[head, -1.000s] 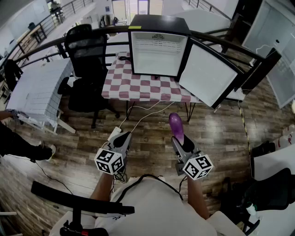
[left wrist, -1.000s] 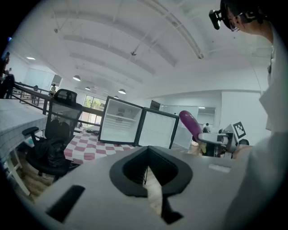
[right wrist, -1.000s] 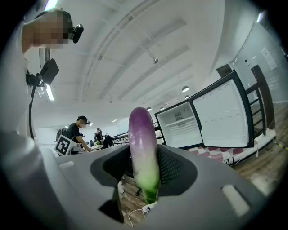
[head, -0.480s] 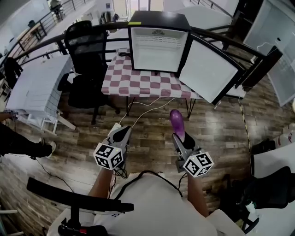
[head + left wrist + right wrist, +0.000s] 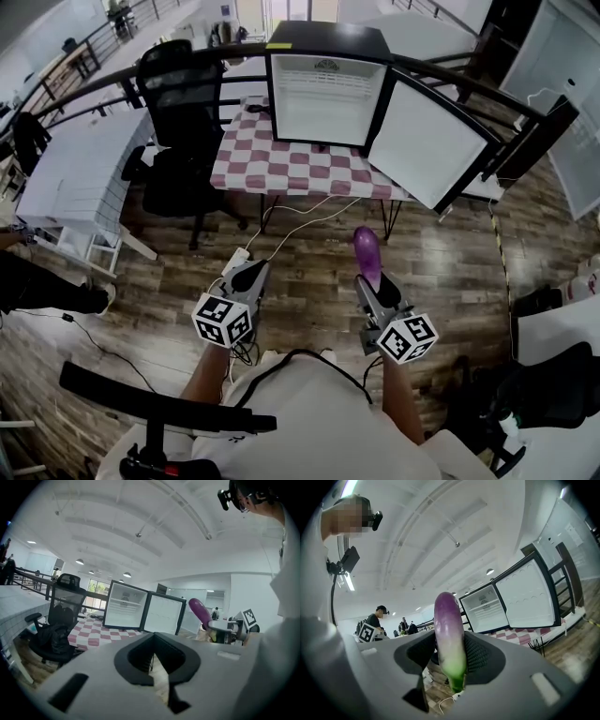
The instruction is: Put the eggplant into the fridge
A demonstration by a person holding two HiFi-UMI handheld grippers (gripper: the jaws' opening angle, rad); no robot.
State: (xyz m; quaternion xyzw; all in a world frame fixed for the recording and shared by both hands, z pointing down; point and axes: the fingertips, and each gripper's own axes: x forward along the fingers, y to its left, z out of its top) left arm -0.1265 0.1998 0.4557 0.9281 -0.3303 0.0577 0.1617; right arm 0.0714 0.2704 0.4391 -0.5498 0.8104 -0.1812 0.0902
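Eggplant (image 5: 367,253) is well short of the fridge (image 5: 323,98), which sits at 12 o'clock on the tabletop (image 5: 281,169) with its door open toward 1. We'd keep it upright and aim for the open cavity. Right gripper (image 5: 375,281) is clamped on its green end. Left gripper (image 5: 248,277) is closed up, empty.
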